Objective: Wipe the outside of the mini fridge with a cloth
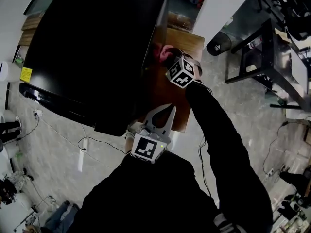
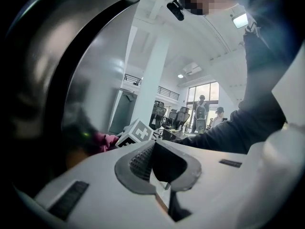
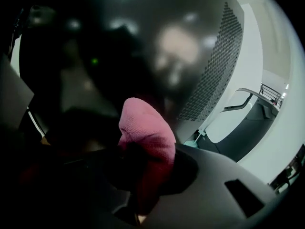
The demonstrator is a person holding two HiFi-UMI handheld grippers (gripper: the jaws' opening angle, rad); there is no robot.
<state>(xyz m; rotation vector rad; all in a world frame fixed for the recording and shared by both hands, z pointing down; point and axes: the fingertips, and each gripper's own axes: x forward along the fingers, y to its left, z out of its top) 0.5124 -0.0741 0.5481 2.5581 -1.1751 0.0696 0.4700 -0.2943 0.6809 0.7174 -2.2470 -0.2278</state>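
Observation:
The black mini fridge [image 1: 97, 47] fills the upper left of the head view and stands on a brown wooden stand [image 1: 190, 41]. My right gripper [image 1: 169, 58] is shut on a pink cloth [image 1: 162, 52] and holds it against the fridge's right side wall. In the right gripper view the cloth [image 3: 145, 132] bulges out of the jaws of that gripper [image 3: 143, 162], touching the glossy dark wall [image 3: 143, 42]. My left gripper [image 1: 167, 111] hangs near the fridge's front right corner, shut and holding nothing. From the left gripper view its pads meet at the gripper [image 2: 153, 162], with the fridge wall [image 2: 90, 85] to the left.
A power strip with cables [image 1: 80, 155] lies on the tiled floor at the left. A black metal frame [image 1: 262, 52] stands to the right, a white column [image 1: 223, 8] behind the stand. People stand far off by the windows [image 2: 201, 109].

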